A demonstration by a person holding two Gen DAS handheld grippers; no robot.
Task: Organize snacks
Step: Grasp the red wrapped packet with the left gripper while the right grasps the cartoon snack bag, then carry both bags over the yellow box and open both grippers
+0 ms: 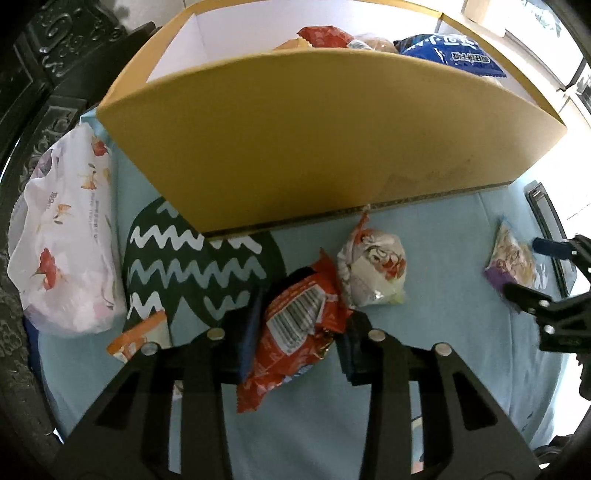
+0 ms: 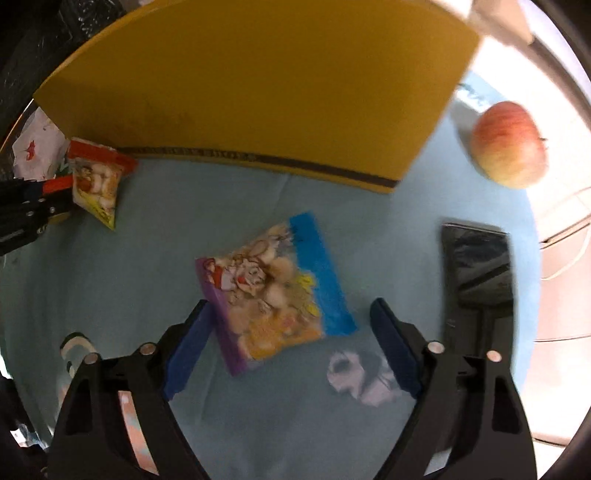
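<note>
My left gripper (image 1: 304, 314) points down at the light blue cloth (image 1: 443, 332) and is shut on a red snack packet (image 1: 295, 332); both blue pads press its sides. A small white and red snack bag (image 1: 373, 269) lies just beyond it, in front of the yellow cardboard box (image 1: 332, 140). My right gripper (image 2: 290, 302) stands open over a purple and blue snack bag (image 2: 273, 291) that lies flat on the cloth. Its left pad (image 2: 188, 350) is close to the purple edge and the right pad stands apart. The picture there is blurred.
The box holds a blue packet (image 1: 450, 51) and a red packet (image 1: 321, 35). A white floral bag (image 1: 66, 236) and an orange packet (image 1: 140, 336) lie at the left. An apple (image 2: 509, 144) and a black phone (image 2: 476, 280) lie right of the box.
</note>
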